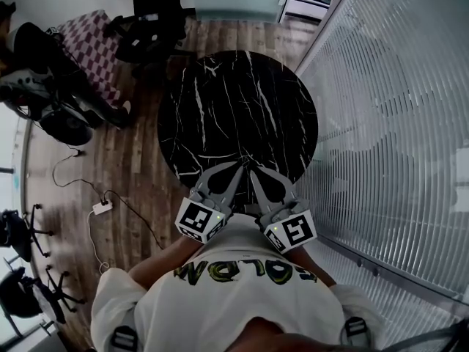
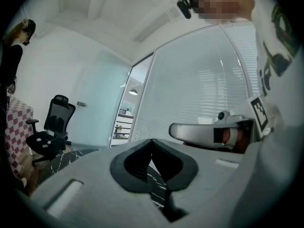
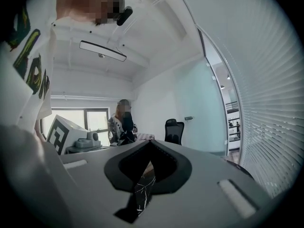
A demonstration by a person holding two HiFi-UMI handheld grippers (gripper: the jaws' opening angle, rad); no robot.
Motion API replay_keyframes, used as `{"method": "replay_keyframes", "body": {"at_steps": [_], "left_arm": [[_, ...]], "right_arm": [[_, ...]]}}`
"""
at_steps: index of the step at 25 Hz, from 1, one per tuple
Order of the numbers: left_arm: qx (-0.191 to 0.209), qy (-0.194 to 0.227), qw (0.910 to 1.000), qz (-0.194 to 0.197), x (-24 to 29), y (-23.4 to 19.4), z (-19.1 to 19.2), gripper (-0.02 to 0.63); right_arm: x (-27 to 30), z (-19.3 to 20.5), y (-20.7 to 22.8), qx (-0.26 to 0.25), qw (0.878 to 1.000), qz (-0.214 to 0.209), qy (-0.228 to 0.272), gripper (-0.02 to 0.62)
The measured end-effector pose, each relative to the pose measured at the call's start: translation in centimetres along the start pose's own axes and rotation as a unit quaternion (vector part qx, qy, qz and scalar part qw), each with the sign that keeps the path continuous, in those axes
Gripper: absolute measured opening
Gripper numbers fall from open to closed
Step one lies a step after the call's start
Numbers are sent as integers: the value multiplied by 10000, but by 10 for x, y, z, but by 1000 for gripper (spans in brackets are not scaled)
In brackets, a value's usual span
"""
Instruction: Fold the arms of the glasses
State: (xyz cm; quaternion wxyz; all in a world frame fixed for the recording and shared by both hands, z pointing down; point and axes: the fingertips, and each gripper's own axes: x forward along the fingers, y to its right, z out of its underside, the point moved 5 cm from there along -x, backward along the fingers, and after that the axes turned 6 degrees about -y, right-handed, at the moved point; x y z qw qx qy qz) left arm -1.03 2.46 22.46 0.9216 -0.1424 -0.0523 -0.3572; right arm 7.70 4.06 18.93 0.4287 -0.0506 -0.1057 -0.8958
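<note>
No glasses show in any view. The round black marble table (image 1: 220,94) lies bare in front of me. I hold both grippers side by side at its near edge, close to my chest, pointing about level across it. The left gripper (image 1: 239,166) has its jaws closed tip to tip with nothing between them (image 2: 152,140). The right gripper (image 1: 252,169) is likewise shut and empty (image 3: 149,141). In the left gripper view the right gripper's grey body (image 2: 204,132) shows beside it. The left one's marker cube (image 3: 61,133) shows in the right gripper view.
A black office chair (image 1: 150,20) and a checkered cloth (image 1: 91,46) stand beyond the table at the back left. A person (image 3: 122,122) is over there. A power strip (image 1: 102,207) with cable lies on the wood floor. A blinds-covered glass wall (image 1: 396,123) runs along the right.
</note>
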Motion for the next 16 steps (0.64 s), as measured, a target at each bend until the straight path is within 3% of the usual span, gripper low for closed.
{"method": "replay_keyframes", "body": {"at_steps": [16], "left_arm": [[68, -38, 9999, 132, -4, 2, 0, 2]], "right_arm": [[0, 7, -6, 35, 9999, 95, -87, 3]]}}
